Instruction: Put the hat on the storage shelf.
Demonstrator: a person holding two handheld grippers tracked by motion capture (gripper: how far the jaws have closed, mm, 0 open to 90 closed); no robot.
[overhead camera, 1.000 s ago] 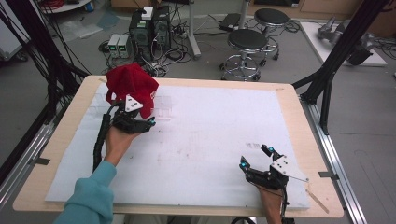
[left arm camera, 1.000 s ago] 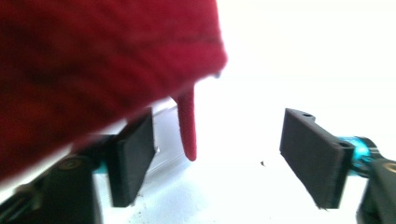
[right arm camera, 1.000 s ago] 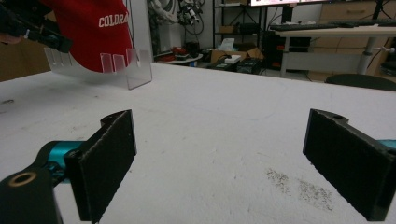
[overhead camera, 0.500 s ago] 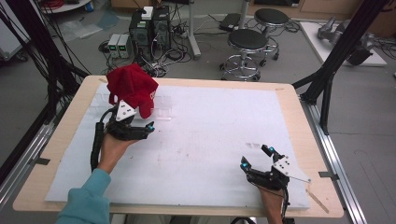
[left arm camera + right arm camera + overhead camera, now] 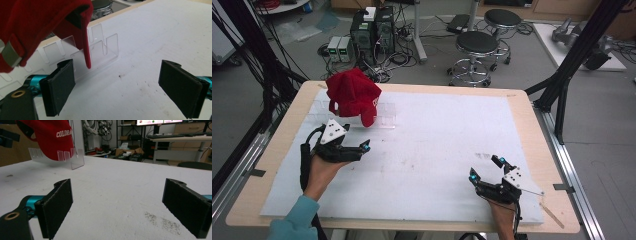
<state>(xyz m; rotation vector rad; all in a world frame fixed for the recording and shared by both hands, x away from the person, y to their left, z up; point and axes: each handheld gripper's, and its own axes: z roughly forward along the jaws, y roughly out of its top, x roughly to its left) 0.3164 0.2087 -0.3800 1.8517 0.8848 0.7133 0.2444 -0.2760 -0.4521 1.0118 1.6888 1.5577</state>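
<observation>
A red cap (image 5: 352,95) rests on a clear acrylic stand (image 5: 385,118) at the far left of the white-covered table (image 5: 452,135). My left gripper (image 5: 359,137) hovers just in front of the cap, apart from it, open with nothing between its jaws. In the left gripper view the cap (image 5: 37,25) hangs over the slotted stand (image 5: 100,50) beyond my gripper (image 5: 120,82). My right gripper (image 5: 486,167) sits near the front right, open and empty. In the right gripper view the cap (image 5: 50,137) and stand (image 5: 76,160) are far off past the gripper (image 5: 120,207).
Black frame posts (image 5: 562,85) stand at the table's right and left sides. Two stools (image 5: 477,50) and computer boxes (image 5: 372,30) stand on the floor beyond the far edge. A thin wooden stick (image 5: 554,215) lies at the front right corner.
My left gripper has drawn back from the cap toward the near edge, open. The cap stays on the stand. The right gripper has not moved.
</observation>
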